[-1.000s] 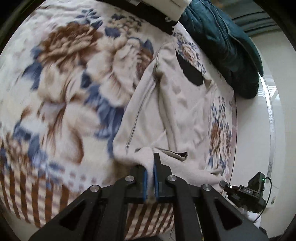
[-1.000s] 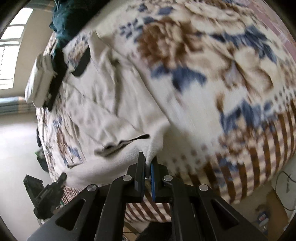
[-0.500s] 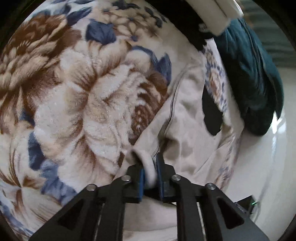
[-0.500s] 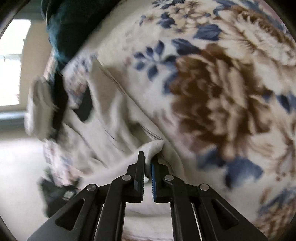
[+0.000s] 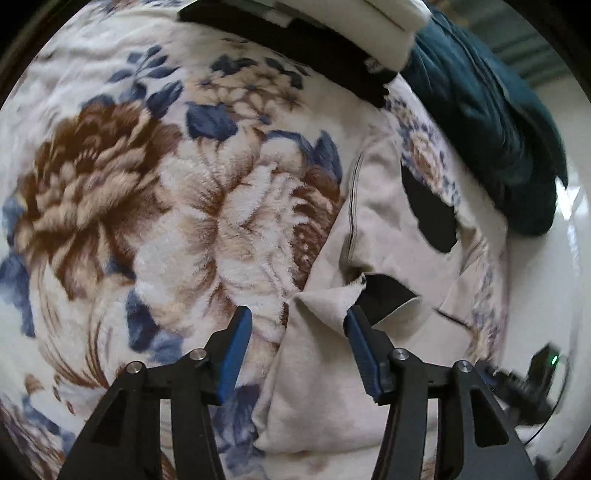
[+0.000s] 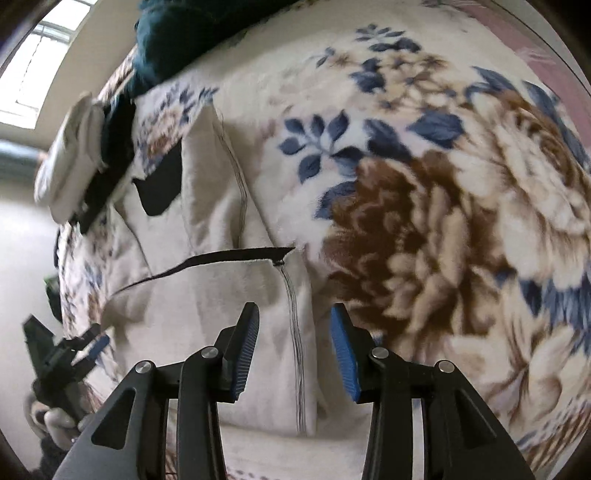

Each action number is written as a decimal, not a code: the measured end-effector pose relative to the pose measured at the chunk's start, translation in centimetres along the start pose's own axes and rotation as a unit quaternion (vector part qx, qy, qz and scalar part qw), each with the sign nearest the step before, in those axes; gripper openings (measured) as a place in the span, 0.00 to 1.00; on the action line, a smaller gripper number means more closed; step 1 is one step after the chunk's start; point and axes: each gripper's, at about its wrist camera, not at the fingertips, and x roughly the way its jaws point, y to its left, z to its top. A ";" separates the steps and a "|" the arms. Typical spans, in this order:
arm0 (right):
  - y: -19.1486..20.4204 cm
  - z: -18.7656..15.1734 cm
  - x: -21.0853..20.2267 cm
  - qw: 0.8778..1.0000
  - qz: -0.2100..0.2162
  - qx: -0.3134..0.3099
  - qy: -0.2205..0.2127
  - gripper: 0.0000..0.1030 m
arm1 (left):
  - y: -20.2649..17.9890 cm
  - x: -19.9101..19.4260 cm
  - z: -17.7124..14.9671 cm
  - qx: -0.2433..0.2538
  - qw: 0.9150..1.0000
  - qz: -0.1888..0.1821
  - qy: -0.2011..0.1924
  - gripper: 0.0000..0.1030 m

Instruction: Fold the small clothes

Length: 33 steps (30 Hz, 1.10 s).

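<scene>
A cream garment with black trim (image 5: 384, 236) lies folded over on the floral blanket (image 5: 147, 206). My left gripper (image 5: 297, 325) is open just above the folded edge's corner, which sits between its fingers and brushes the right pad. In the right wrist view the same garment (image 6: 207, 295) lies folded, its dark hem running across. My right gripper (image 6: 293, 325) is open over the garment's stitched side seam and holds nothing. The other hand-held gripper (image 6: 62, 354) shows at the left edge.
A dark teal garment (image 5: 491, 110) lies bunched at the blanket's far edge. A white and black folded stack (image 5: 332, 33) lies beside it; it also shows in the right wrist view (image 6: 74, 158). Pale floor lies beyond the bed edge.
Both grippers carried the garment's near edge forward over itself, then opened and let it go. The cloth now lies folded in half on the blanket.
</scene>
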 end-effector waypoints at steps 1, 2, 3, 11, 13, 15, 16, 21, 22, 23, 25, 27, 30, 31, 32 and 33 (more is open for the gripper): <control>0.1 0.5 0.8 1.000 0.004 -0.002 0.011 0.41 | -0.1 0.4 0.1 0.004 1.000 0.002 0.002 0.49; 0.3 1.0 1.7 1.000 0.007 -0.003 0.023 0.41 | -0.2 0.8 0.3 0.006 1.000 0.005 0.004 0.49; 0.3 1.3 2.3 1.000 0.012 -0.002 0.028 0.41 | -0.4 1.3 0.6 0.009 1.000 0.012 0.005 0.49; 1.4 2.5 2.5 1.000 0.004 0.008 -0.004 0.07 | -1.3 5.0 2.5 0.032 0.997 0.067 0.014 0.47; 1.4 2.7 2.1 1.000 -0.008 0.010 -0.016 0.07 | -1.0 5.4 3.1 0.026 0.996 0.079 0.016 0.48; 1.2 2.9 2.4 1.000 -0.020 0.009 -0.009 0.07 | -0.7 5.4 3.6 0.013 0.997 0.075 0.021 0.49; 1.1 3.1 2.9 1.000 -0.023 0.012 0.008 0.07 | -0.6 5.0 3.8 0.005 0.997 0.070 0.024 0.49; 1.8 4.2 1.3 0.999 -0.027 0.027 0.023 0.52 | -2.6 -0.1 4.9 0.007 0.999 0.036 -0.011 0.55; 2.5 4.7 0.1 1.000 -0.013 0.024 0.007 0.58 | -3.4 -0.9 5.5 0.013 0.999 0.030 -0.020 0.64; 3.0 5.0 -0.5 1.000 -0.003 0.021 0.000 0.62 | -4.3 -1.5 6.4 0.018 0.999 0.019 -0.026 0.80; 4.7 6.6 -1.2 1.000 0.006 0.008 -0.010 0.62 | -5.6 -1.0 8.3 0.028 0.999 0.007 -0.033 0.83; 6.0 8.6 -1.1 1.000 0.016 -0.001 -0.020 0.62 | -7.0 1.0 10.7 0.044 0.998 0.018 -0.028 0.83; 7.9 12.6 0.0 0.999 0.017 -0.009 -0.038 0.55 | -9.0 5.1 13.7 0.083 0.996 0.032 -0.003 0.83; 8.7 14.1 0.8 0.999 0.015 -0.015 -0.034 0.54 | -9.7 6.7 14.3 0.103 0.994 0.042 0.009 0.83; 9.5 15.4 1.6 0.999 0.009 -0.022 -0.030 0.54 | -10.2 7.9 14.9 0.120 0.991 0.053 0.016 0.83; 10.4 16.6 2.5 0.999 -0.002 -0.031 -0.025 0.54 | -10.9 9.8 15.5 0.144 0.987 0.064 0.031 0.83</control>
